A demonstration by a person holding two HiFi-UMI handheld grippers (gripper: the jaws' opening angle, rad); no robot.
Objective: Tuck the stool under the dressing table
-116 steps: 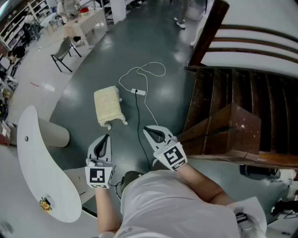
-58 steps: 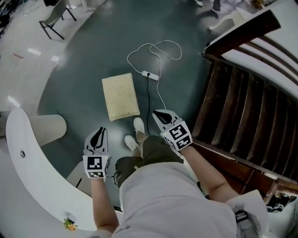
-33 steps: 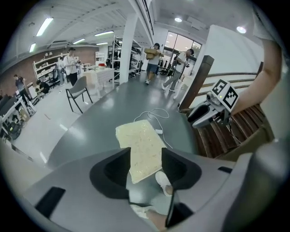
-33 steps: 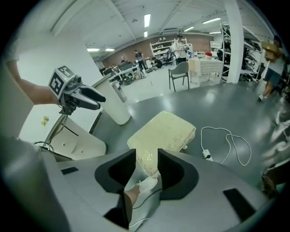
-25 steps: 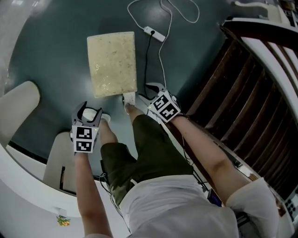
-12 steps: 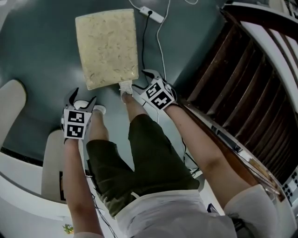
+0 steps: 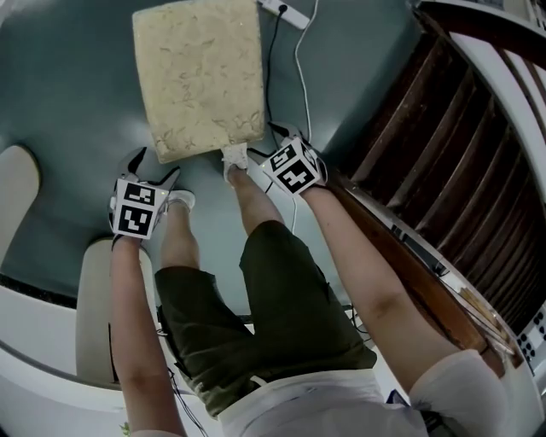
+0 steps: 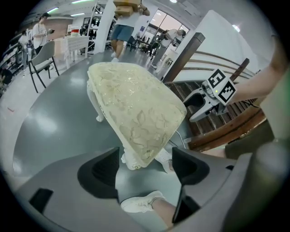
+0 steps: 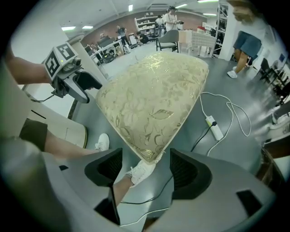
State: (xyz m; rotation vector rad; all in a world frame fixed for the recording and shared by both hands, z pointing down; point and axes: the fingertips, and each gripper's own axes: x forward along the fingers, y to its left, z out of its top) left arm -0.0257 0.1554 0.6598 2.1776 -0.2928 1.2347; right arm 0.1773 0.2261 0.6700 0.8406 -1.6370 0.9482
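Nothing is tucked in yet: the stool [image 7: 198,77] stands out on the open grey floor at 12 o'clock from the person bent over it, well apart from the white curved tabletop [image 7: 34,384] at 8 o'clock, which I take to be the dressing table

The work looks to be at the reach-in stage. The left hand-held gripper [image 7: 155,166] hangs just beside the near left corner of the cream patterned cushion and the right hand-held gripper [image 7: 288,136] just beside the near right corner. Both have just been opening and now stand spread wide. In each gripper view a cushion corner shows in the gap between the jaws, but no pad presses on it, so neither has a hold. What is left, as I judge it, is everything that matters: take hold of the seat at both corners, bring it round toward 8 o'clock, and slide it under the tabletop

Counting what is about:
- one stool, with two carved white legs showing in the left gripper view
- two hand-held grippers, each with its marker cube
- two white shoes [image 7: 179,201] on the person's feet, close under the near edge of the cushion
- one power strip [image 7: 286,10] with a white cable, past the stool at 1 o'clock
- one dark wooden slatted frame [image 7: 444,154] along 3 o'clock
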